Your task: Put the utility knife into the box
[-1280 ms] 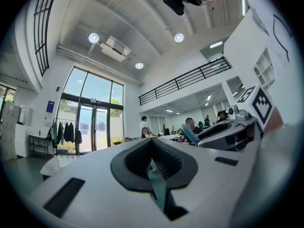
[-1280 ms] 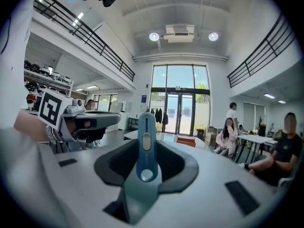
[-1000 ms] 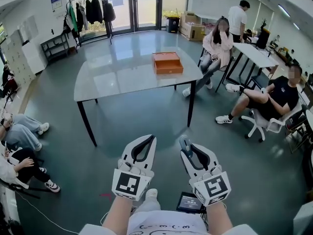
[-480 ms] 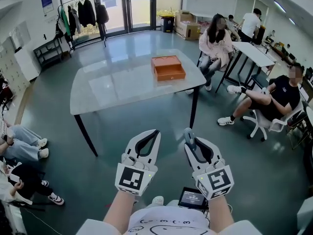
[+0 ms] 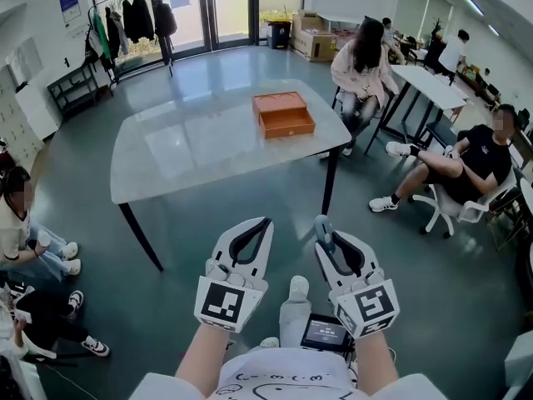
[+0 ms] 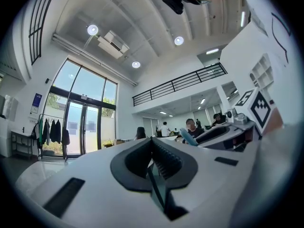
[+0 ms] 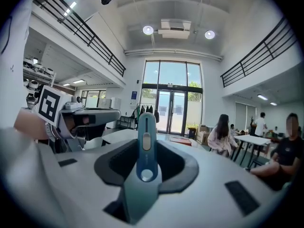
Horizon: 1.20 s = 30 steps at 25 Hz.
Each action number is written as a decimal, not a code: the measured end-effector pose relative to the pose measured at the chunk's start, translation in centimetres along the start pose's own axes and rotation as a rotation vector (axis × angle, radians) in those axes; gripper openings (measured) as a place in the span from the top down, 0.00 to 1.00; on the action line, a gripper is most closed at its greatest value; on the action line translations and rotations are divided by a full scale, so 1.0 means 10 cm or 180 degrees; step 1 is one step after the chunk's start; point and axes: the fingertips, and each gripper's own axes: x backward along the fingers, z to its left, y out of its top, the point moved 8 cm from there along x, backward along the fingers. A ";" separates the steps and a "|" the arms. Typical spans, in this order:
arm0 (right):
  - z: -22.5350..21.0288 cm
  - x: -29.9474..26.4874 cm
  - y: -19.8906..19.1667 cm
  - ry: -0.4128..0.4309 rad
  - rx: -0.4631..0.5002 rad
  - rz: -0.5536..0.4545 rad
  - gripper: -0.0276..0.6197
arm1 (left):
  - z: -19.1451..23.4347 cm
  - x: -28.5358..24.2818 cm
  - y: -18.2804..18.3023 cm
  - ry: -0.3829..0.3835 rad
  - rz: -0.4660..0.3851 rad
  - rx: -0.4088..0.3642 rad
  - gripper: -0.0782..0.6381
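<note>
The blue utility knife (image 7: pixel 145 127) lies lengthwise between the jaws of my right gripper (image 7: pixel 145 148), which is shut on it. Its tip sticks out past the fingertips. In the head view that right gripper (image 5: pixel 326 238) hangs at lower right with the utility knife (image 5: pixel 321 226) in it. My left gripper (image 5: pixel 262 225) is beside it, shut and empty; the left gripper view shows the left gripper (image 6: pixel 152 142) with its jaws meeting. The orange box (image 5: pixel 284 113) stands open on the far right part of the grey table (image 5: pixel 183 152), well ahead of both grippers.
Seated people and a white desk (image 5: pixel 429 86) fill the right side; a white chair (image 5: pixel 454 211) is there too. More people sit on the floor at the left (image 5: pixel 21 232). A coat rack (image 5: pixel 129 19) and cardboard boxes (image 5: pixel 310 44) stand at the back. My own leg (image 5: pixel 293 307) shows between the grippers.
Both grippers and the view have advanced toward the table, which sits a little lower and nearer in the picture. The knife stays gripped. A person at the left has sat up.
</note>
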 end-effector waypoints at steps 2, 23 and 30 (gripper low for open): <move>-0.04 -0.10 -0.01 0.0013 -0.0020 0.0006 0.75 | 0.07 -0.07 -0.03 0.0003 0.0027 0.0005 0.87; -1.48 -1.78 0.14 0.0350 0.0005 -0.0003 0.75 | 0.97 -1.95 -0.34 0.0248 0.0135 0.0042 0.87; -2.13 -2.34 0.03 0.0511 -0.0021 -0.0005 0.75 | 1.17 -2.65 -0.53 0.0403 0.0193 0.0021 0.87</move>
